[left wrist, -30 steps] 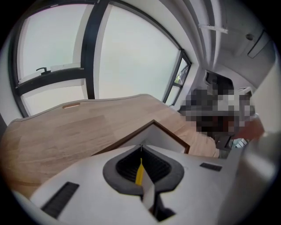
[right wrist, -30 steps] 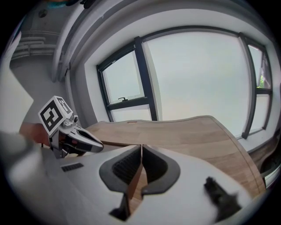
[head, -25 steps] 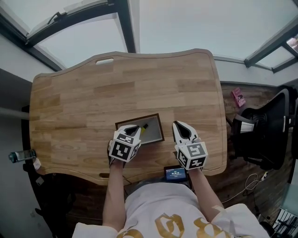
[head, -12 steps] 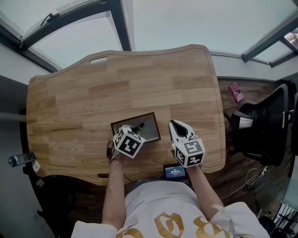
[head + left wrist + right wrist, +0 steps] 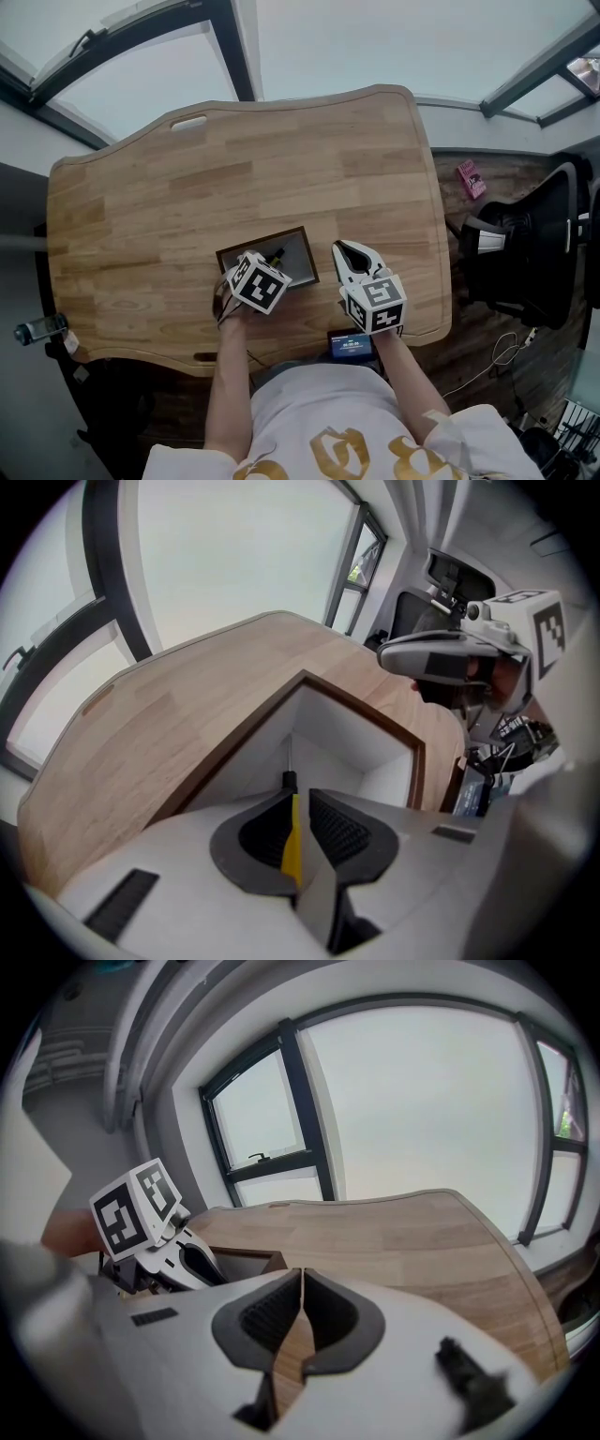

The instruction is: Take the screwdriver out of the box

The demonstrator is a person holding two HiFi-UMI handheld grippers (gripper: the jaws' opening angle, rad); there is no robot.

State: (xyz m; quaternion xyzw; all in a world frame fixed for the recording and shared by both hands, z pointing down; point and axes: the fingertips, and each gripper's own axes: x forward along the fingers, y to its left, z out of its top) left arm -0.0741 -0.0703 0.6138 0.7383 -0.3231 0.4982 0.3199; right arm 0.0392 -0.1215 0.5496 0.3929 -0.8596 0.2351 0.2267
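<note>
On the wooden counter (image 5: 281, 159) the screwdriver (image 5: 293, 847) lies in the box (image 5: 302, 258), its yellow handle between the left gripper's (image 5: 300, 797) narrow jaws, which have just been opening and seemingly aren't clamping, so squeezing and lifting comes next, while the right gripper (image 5: 302, 1279) rests closed alongside.

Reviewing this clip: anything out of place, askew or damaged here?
Nothing on the table stands out: the box sits flat, slightly skewed to the edge, with the screwdriver lying inside. The only stray thing is a small pink item on the floor by the chair.
</note>
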